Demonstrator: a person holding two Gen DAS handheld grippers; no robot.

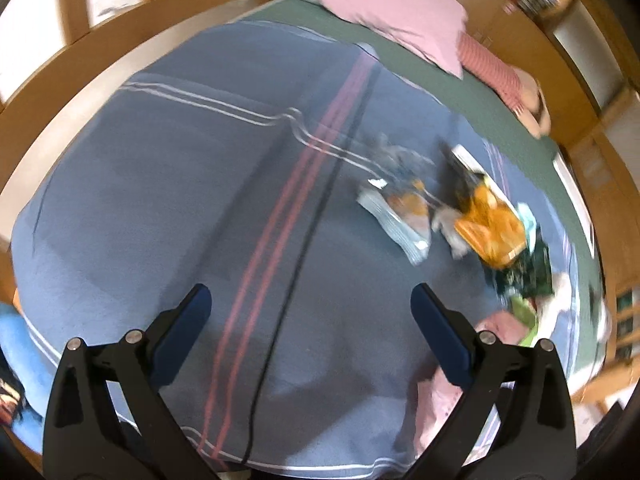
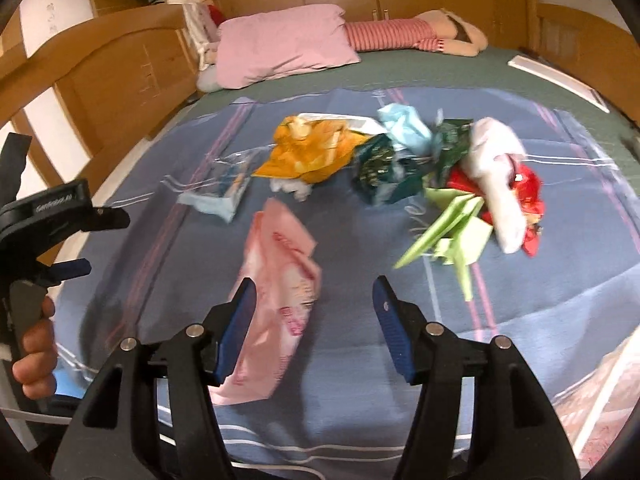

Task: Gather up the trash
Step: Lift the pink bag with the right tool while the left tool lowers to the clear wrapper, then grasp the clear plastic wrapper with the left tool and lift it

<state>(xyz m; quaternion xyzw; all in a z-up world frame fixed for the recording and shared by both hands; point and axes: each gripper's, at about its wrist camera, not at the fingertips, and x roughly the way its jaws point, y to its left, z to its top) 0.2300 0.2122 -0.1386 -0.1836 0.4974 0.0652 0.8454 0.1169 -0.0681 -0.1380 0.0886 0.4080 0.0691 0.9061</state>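
The right gripper (image 2: pixel 312 300) has its blue jaws wide apart, holding nothing. A crinkly pink plastic wrapper (image 2: pixel 280 280) lies on the blue striped blanket (image 2: pixel 520 320) by its left jaw; I cannot tell if they touch. Farther back sit an orange snack bag (image 2: pixel 308 152), a dark green wrapper (image 2: pixel 380 168) and folded light green paper (image 2: pixel 452 228). The left gripper (image 1: pixel 310 308) hangs wide and empty above the blanket.

Both wrist views look steeply down over the blanket (image 1: pixel 160 184). Left faces bare cloth; right sits nearer the wrappers (image 2: pixel 316 152). Shared: wrappers, pillow (image 1: pixel 396 12).
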